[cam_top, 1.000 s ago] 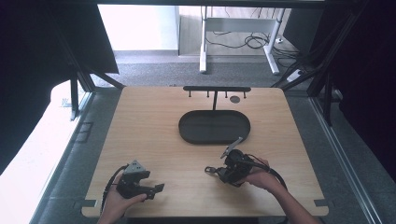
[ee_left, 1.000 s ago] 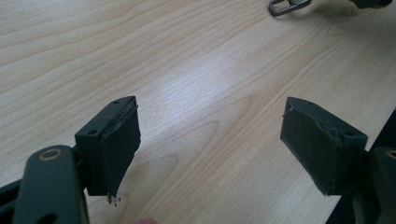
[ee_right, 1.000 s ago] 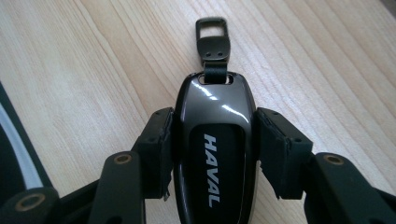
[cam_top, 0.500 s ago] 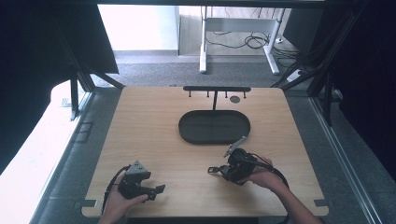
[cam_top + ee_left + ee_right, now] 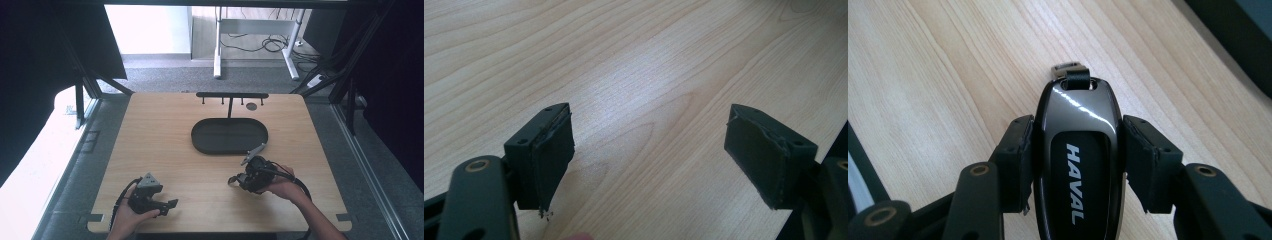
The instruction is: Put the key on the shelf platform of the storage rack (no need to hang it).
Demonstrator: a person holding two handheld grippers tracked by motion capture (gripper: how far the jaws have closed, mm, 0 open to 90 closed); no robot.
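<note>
Gripping glossy key fob [image 5: 1079, 155] between closed fingers, right gripper [image 5: 248, 176] has shifted slightly nearer bench [image 5: 165, 145] front edge, fob low over wood near tray [image 5: 229, 136]. Left gripper [image 5: 651, 155] fingers open, empty; likely carry underway.

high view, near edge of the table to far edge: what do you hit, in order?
Left gripper, empty, in the person's left hand → right gripper, clamped on the glossy black HAVAL car key fob → black oval tray → small dark round disc → black T-shaped hook rack.

Glossy black HAVAL key fob [image 5: 1079, 160] — clamped between tongs, above table.
</note>
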